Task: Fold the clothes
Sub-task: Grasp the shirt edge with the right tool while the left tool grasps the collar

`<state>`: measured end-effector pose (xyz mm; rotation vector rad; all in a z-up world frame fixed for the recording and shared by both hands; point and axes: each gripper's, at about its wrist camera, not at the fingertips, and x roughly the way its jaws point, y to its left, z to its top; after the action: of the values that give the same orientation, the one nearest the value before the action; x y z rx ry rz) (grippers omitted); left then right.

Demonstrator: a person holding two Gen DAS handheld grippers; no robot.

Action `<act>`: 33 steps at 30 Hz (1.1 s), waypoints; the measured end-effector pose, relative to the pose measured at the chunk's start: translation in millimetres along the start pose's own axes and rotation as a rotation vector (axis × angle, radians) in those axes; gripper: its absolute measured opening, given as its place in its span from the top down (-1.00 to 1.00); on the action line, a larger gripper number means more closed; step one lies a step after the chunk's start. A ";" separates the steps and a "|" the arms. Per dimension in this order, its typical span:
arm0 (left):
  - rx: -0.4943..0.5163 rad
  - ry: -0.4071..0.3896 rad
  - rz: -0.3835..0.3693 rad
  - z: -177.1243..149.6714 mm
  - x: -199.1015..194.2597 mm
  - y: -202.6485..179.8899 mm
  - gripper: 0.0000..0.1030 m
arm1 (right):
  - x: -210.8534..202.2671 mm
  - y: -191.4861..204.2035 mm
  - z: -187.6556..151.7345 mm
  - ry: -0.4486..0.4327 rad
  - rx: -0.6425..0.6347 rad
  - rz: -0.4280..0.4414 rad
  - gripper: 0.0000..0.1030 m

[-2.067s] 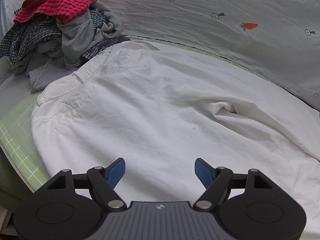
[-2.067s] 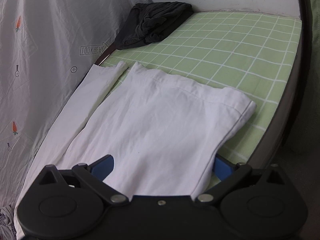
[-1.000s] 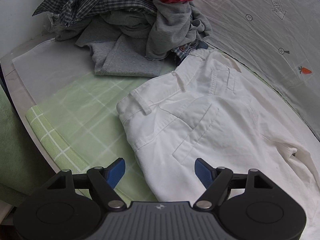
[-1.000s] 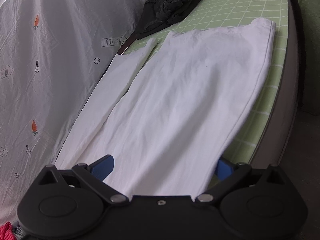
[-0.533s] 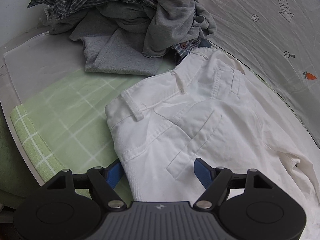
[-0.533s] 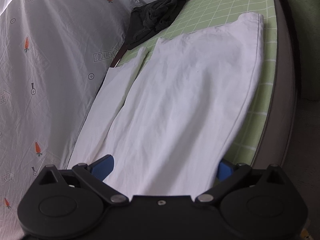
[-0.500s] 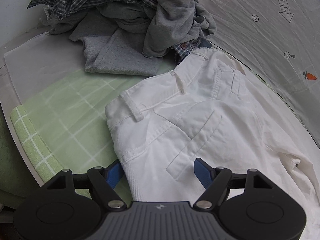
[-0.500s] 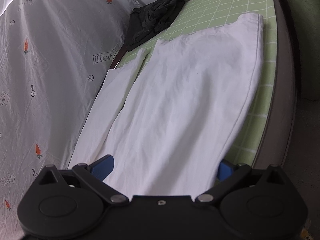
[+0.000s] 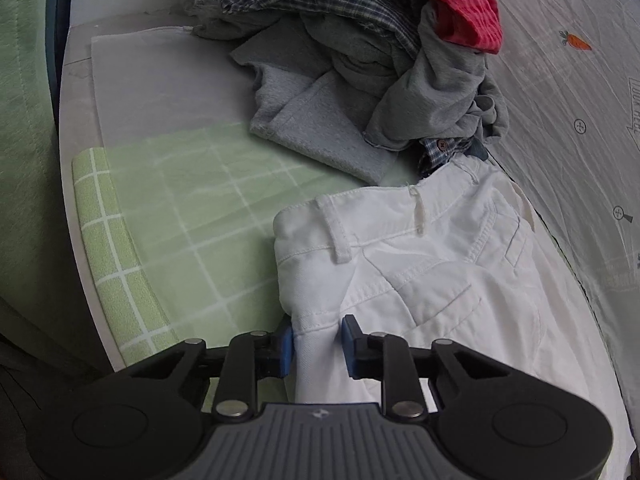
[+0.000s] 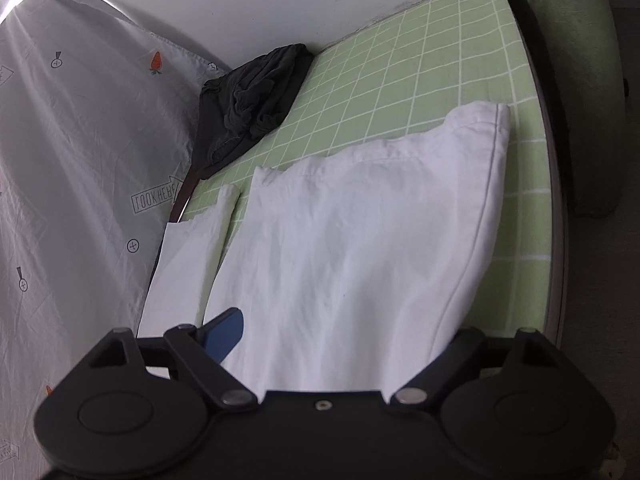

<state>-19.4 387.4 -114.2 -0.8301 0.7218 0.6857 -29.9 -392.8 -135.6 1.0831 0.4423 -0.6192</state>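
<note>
Nearest in the left wrist view, the left gripper (image 9: 318,338) is clamped on the waist corner of the white trousers (image 9: 432,276), its blue pads (image 9: 286,345) pinching a ridge of thick stitched cotton at the side seam. The waistband, belt loops and a slanted pocket show crisp raised stitching; the cloth lies flat and faintly creased on the green checked sheet (image 9: 192,216). To the left of the trousers the sheet is bare out to the rounded mattress edge (image 9: 76,240). Beyond the waistband, touching it, a rumpled clothes pile (image 9: 360,60) rises: soft grey knits, dark plaid shirts, a red checked piece on top. A grey printed curtain (image 9: 580,100) borders the right side.

Only the right wrist view shows the legs. The right gripper (image 10: 344,344) has its fingers spread wide, one blue pad (image 10: 224,334) visible at the left, the other hidden under the broad near trouser leg (image 10: 360,240), which drapes between them; I cannot tell whether it presses the cloth. A narrower far leg (image 10: 188,256) lies beside it against the curtain (image 10: 80,160). Past the hems the sheet (image 10: 420,72) runs open toward the wall, apart from a crumpled dark garment (image 10: 256,100) at the curtain's edge.
</note>
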 end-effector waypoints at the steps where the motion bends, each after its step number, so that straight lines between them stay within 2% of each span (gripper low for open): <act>1: -0.017 -0.008 0.003 -1.1 -0.2 0.1 0.50 | 3.6 -2.2 5.4 0.002 0.001 0.001 -0.62; 2: -0.020 -0.017 0.010 -2.7 -0.6 -1.4 0.50 | 7.1 -3.6 10.1 0.007 -0.002 0.002 -0.58; 3: -0.024 -0.025 0.019 -4.4 -0.7 -3.0 0.50 | 10.5 -5.1 14.8 0.012 -0.006 0.000 -0.44; 7: -0.100 -0.030 0.038 -4.9 -0.2 -4.2 0.50 | 24.0 -14.8 32.0 0.043 0.030 -0.016 0.31; 10: -0.164 -0.017 0.029 -3.9 0.9 -2.4 0.72 | 29.2 -26.4 39.9 0.072 0.092 -0.016 0.71; 12: -0.134 -0.023 0.036 -2.4 -2.2 -9.5 0.81 | 27.8 -29.3 42.3 0.088 0.103 -0.010 0.82; 16: 0.017 -0.073 0.067 7.3 -25.2 -43.2 0.85 | 9.9 -6.4 53.3 0.096 0.017 0.051 0.90; 18: 0.048 -0.115 0.054 13.9 -43.0 -55.8 0.85 | 0.3 9.7 63.4 0.100 0.002 0.103 0.90; 22: 0.053 -0.170 0.006 32.3 -76.6 -65.9 0.85 | -16.1 39.9 82.0 0.101 0.026 0.208 0.90; 26: 0.065 -0.173 0.014 33.8 -79.3 -68.7 0.85 | -13.6 63.6 87.2 0.096 -0.059 0.224 0.90; 29: 0.009 -0.161 0.023 28.9 -74.1 -67.1 0.85 | -11.8 81.4 91.1 0.092 -0.122 0.235 0.91; 33: 0.014 -0.188 0.017 32.3 -77.2 -86.2 0.85 | -9.3 105.1 96.3 0.086 -0.206 0.250 0.91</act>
<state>12.2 352.1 -3.8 -0.7364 0.5639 0.7623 35.9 -443.8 -19.5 0.9520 0.4273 -0.2998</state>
